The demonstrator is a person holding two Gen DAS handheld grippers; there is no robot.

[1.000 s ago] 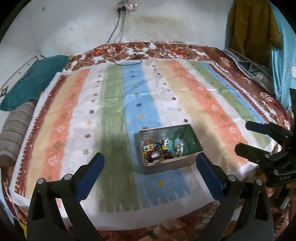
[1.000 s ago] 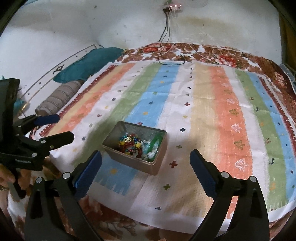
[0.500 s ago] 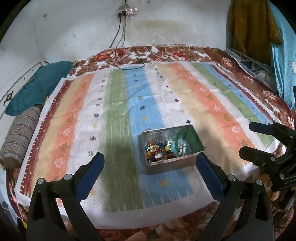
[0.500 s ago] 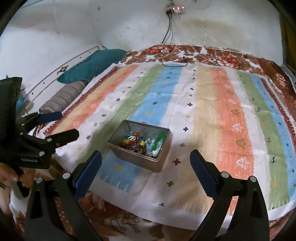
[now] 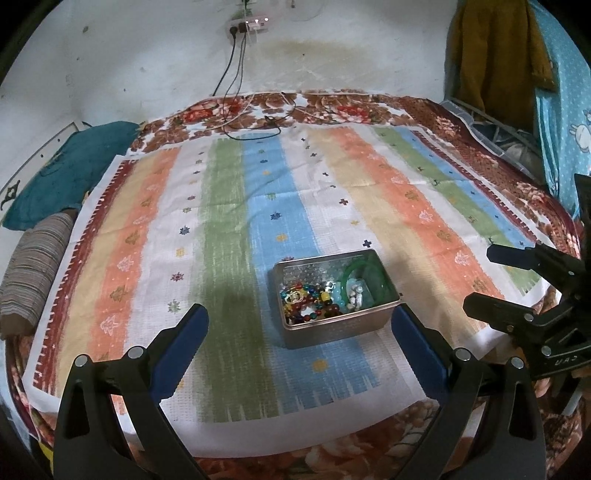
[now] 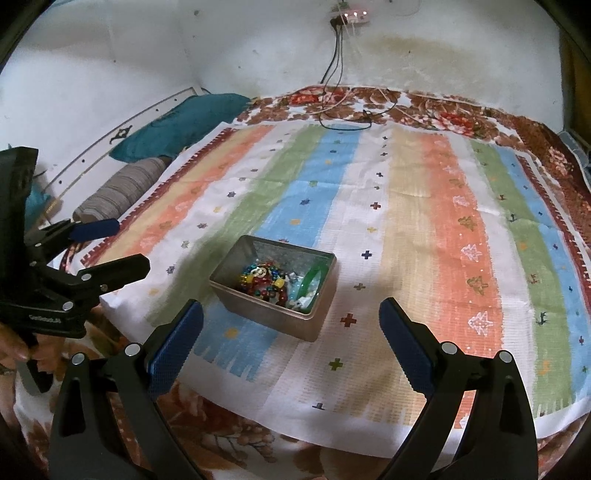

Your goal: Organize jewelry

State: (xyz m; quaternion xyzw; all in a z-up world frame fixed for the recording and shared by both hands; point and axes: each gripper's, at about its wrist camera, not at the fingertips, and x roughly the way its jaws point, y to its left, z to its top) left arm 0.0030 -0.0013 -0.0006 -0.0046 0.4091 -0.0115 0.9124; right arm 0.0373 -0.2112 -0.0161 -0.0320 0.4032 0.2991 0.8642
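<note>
An open metal tin [image 5: 340, 332] sits on the striped cloth near the bed's front edge. It holds a heap of coloured beads [image 5: 306, 299], a green bangle [image 5: 376, 277] and small white pieces. My left gripper [image 5: 299, 310] hovers open above the bed's edge, with the tin framed between its blue pads and nothing held. The right gripper [image 5: 484, 279] shows at the right, open and empty. In the right wrist view the tin [image 6: 266, 314], beads [image 6: 264, 280] and bangle [image 6: 314, 275] lie just beyond my open right gripper [image 6: 291, 305]. The left gripper [image 6: 127, 245] is at the far left.
The striped cloth [image 5: 229, 221] covers a floral bedspread [image 5: 332, 107]. A teal pillow [image 5: 66, 166] and a striped bolster [image 5: 33, 266] lie at the left. Cables [image 5: 258, 125] run from a wall socket [image 5: 247, 26]. Clothes [image 5: 495, 55] hang at the right. A hand [image 6: 14, 350] holds the left gripper.
Both views have swung and shifted slightly. The tin stays where it was on the cloth, and both grippers remain open and empty.
</note>
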